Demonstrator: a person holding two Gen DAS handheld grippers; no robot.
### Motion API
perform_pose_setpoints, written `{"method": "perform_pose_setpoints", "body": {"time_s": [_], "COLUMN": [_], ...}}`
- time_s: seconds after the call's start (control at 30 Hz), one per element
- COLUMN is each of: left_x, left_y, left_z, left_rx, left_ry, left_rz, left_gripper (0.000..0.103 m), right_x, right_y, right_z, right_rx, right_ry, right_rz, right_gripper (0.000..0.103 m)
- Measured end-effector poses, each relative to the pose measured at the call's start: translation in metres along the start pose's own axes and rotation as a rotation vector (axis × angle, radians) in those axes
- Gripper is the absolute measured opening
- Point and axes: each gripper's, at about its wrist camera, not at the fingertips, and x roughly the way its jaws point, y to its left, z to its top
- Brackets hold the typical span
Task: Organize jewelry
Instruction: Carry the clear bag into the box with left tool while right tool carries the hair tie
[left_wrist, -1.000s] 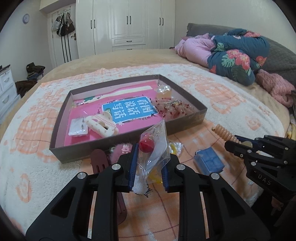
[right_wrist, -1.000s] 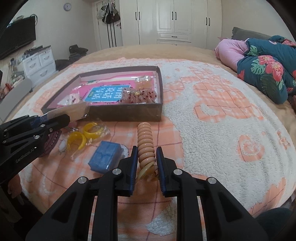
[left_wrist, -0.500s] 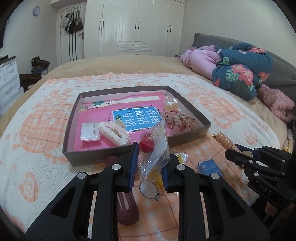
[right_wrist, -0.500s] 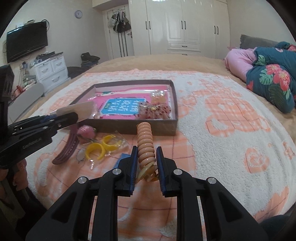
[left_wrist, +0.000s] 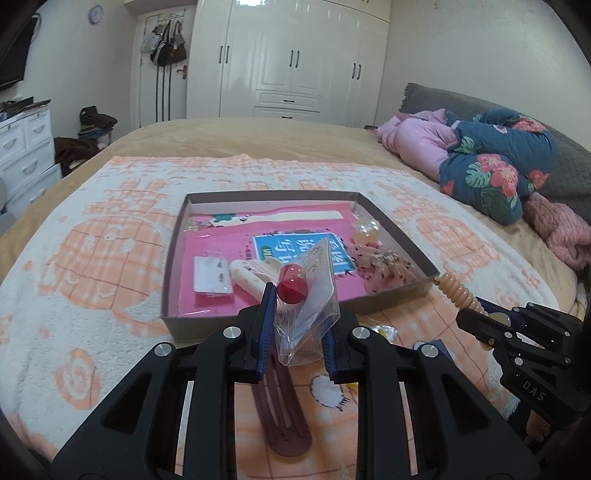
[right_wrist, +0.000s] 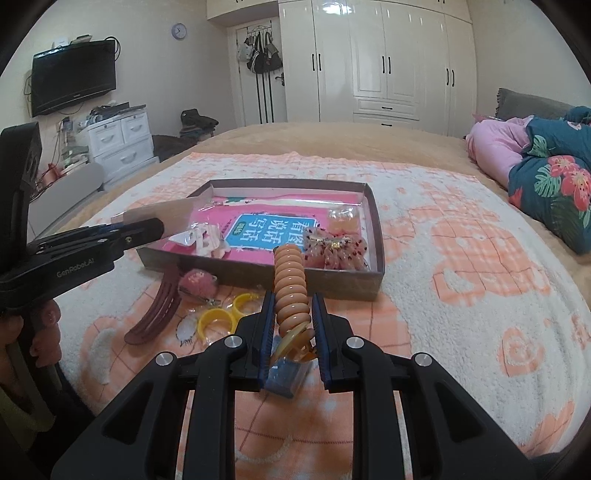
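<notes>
Clearly, in the left wrist view the left hand-held gripper (left_wrist: 297, 328) pinches a clear bag (left_wrist: 308, 306) holding a red bead earring (left_wrist: 292, 287), raised just short of the shallow box (left_wrist: 397, 297) on the bed. To place it well, I judge it should be carried over the near wall and released above the bare pink floor between the card (left_wrist: 212, 275) and the cream hair clip (left_wrist: 255, 275).

From the right wrist view, the right hand-held gripper (right_wrist: 293, 325) is pinched on a ribbed tan hair clip (right_wrist: 291, 284) pointing at the box (right_wrist: 375, 286). It probably needs lifting clear of the wall before release. Yellow rings (right_wrist: 221, 317), a maroon clip (right_wrist: 153, 315) and a pink pompom (right_wrist: 197, 282) lie on the blanket.
</notes>
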Motion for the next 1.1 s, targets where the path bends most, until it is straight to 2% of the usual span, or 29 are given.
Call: {"method": "perform_pose_setpoints", "body": {"time_s": [0.6,0.83,1.1], "left_x": [0.001,0.008,0.020], "left_y": [0.045,0.054,0.061], "left_z": [0.011,0.016,0.021], "left_rx": [-0.097,-0.104,-0.109], "left_ry": [-0.022,-0.024,-0.010], "left_rz": [0.070,0.112,0.127], "left_gripper": [0.015,0.015,0.015], "right_x": [0.019,0.033,0.054], "right_y": [0.010,0.016,0.018], "right_z": [0.022,0.036,0.054], "right_rx": [-0.030,-0.042,-0.051], "right_ry": [-0.005,0.002,0.004], "right_rz": [0.019,0.040,0.044], "right_gripper": [0.019,0.019,0.019]}}
